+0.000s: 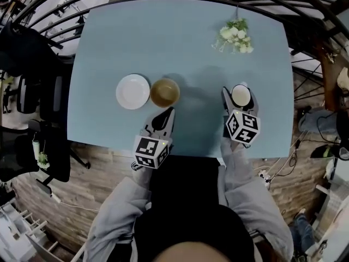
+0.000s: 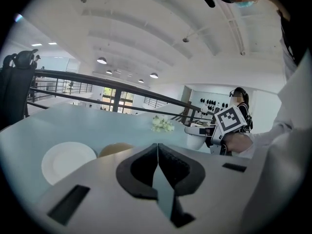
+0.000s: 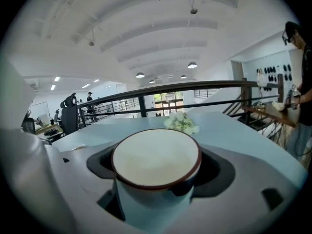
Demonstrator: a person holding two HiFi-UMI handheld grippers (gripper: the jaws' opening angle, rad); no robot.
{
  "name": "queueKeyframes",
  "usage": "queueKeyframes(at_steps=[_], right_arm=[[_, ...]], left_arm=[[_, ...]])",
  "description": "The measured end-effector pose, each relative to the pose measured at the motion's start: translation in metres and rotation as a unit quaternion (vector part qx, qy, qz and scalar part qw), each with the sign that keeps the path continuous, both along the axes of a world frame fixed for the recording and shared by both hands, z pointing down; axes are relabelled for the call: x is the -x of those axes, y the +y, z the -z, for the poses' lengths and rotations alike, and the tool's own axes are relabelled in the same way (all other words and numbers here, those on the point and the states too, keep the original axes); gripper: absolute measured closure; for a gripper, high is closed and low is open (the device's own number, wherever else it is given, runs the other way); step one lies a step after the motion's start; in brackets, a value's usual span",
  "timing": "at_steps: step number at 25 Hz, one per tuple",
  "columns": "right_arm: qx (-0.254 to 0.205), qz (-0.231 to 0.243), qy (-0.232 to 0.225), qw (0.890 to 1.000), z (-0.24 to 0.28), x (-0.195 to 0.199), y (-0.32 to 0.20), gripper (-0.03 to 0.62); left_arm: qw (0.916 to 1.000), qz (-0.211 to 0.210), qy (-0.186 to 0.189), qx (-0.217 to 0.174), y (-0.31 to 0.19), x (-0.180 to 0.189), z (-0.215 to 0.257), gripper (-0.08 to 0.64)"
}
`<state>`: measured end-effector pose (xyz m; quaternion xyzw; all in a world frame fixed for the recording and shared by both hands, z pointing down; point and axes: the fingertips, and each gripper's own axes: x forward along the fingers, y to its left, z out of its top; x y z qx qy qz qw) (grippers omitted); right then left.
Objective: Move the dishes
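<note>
Head view. On the pale blue table (image 1: 185, 31), near its front edge: left gripper (image 1: 165, 113), shut tight on nothing, tips aimed at a brown bowl (image 1: 164, 92) and just short of it. Just beside the bowl, on its left, a white plate (image 1: 132, 91). Well apart to the right: right gripper (image 1: 240, 98), spread wide and clamped round a white cup (image 1: 241, 94) with a dark rim. Beyond the cup, near the far edge, a sprig of pale flowers (image 1: 235, 36).

Left gripper view. Jaws pressed together along one seam, empty. Past them the plate (image 2: 66, 161) at the left and the bowl (image 2: 114, 149) just right of it, both apart from the tips. Further right, the right gripper (image 2: 196, 132) with the cup (image 2: 196, 140) in its grasp.

Right gripper view. Upright in the gap, the cup (image 3: 156, 157), a jaw against each side. Behind it, the flowers (image 3: 181, 123) on the table.
</note>
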<state>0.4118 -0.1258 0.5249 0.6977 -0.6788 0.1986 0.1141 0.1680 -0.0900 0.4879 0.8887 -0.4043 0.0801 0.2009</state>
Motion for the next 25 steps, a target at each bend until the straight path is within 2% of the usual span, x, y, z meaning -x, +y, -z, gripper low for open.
queueKeyframes(at_steps=[7, 14, 20, 25], right_arm=[[0.0, 0.069, -0.008, 0.998, -0.009, 0.07, -0.008, 0.158], [0.005, 0.141, 0.0, 0.99, -0.025, 0.125, -0.013, 0.158], [0.002, 0.194, 0.012, 0.981, -0.037, 0.151, -0.019, 0.158], [0.005, 0.216, 0.016, 0.976, -0.046, 0.157, -0.026, 0.158]], left_arm=[[0.9993, 0.038, -0.004, -0.001, 0.0, 0.049, -0.001, 0.543], [0.9966, 0.081, -0.011, 0.011, 0.001, 0.092, -0.012, 0.543], [0.9938, 0.108, -0.016, 0.022, 0.001, 0.112, -0.022, 0.542], [0.9918, 0.121, -0.023, 0.032, 0.003, 0.118, -0.028, 0.543]])
